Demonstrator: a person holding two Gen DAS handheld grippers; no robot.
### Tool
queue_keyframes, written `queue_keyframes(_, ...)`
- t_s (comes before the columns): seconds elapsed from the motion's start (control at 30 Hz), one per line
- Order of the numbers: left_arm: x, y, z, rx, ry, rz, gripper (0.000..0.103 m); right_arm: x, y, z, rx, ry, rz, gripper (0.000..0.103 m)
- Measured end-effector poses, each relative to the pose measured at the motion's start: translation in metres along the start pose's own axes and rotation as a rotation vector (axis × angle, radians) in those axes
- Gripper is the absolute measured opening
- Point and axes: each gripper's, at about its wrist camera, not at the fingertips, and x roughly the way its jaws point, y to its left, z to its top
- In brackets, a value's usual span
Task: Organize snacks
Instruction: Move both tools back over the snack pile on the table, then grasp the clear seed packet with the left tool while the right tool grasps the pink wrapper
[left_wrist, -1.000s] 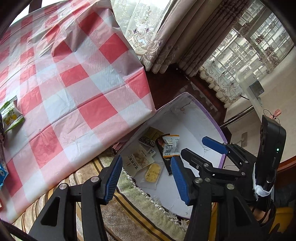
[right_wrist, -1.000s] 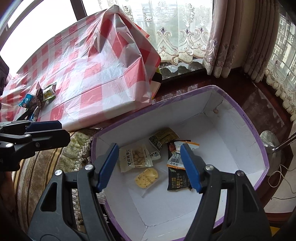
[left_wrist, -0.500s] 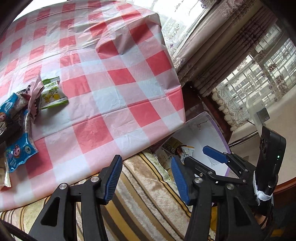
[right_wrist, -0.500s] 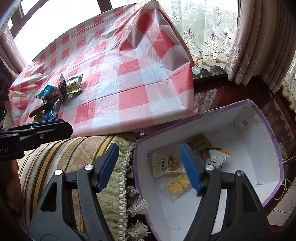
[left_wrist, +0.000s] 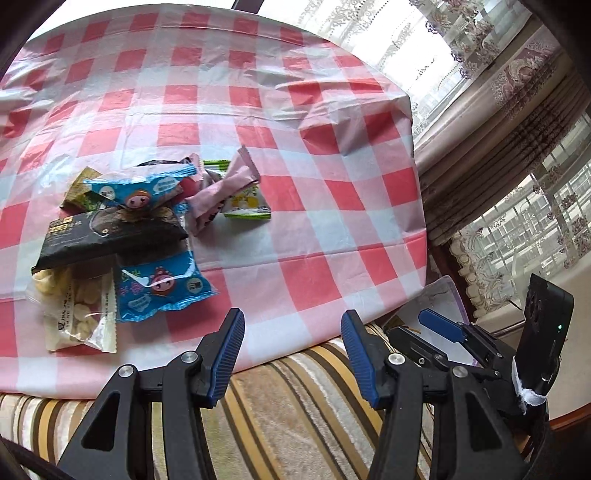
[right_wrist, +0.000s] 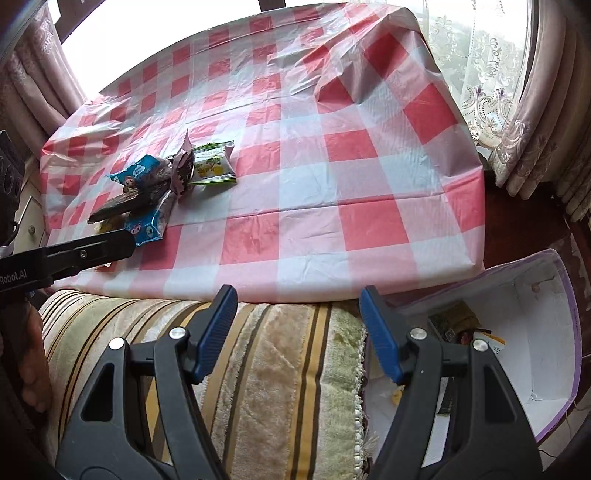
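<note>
A: Blue-padded left gripper and right gripper both gaping, empty; crinkly foil snack packets heaped on red-checked plastic tablecloth

B: Risk: overlapped wrappers, one pinch may drag two short of purple-rimmed white box

Loose snack packets lie heaped on the checked tablecloth; others lie inside the white purple-rimmed box.
</note>
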Motion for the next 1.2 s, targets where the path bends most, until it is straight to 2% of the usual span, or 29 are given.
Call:
queue_keyframes(0.3,-0.025,0.059,0.006,-0.122,-0.074,0.029,0.056,0.02,0.031,0.022,-0.055,0.017,0.014,0.072)
queue_keyframes(0.6,-0.033,0.084,0.026,-0.142,-0.135,0.055,0.056,0.038,0.063,0.043,-0.116,0.025,0.046,0.072)
queue_keyframes(0.7,-0.03,0.086,0.036,-0.129,-0.146,0.068,0.069,0.044,0.069,0.05,-0.116,0.026,0.062,0.072)
queue_keyframes(0.77,-0.026,0.089,0.042,-0.129,-0.147,0.074,0.074,0.048,0.073,0.055,-0.115,0.025,0.068,0.072)
queue_keyframes(0.93,-0.011,0.093,0.058,-0.135,-0.124,0.069,0.075,0.058,0.079,0.067,-0.101,0.018,0.076,0.072)
queue_keyframes(1.2,0.019,0.081,0.077,-0.086,-0.076,0.125,0.079,0.075,0.093,0.078,-0.111,0.023,0.09,0.072)
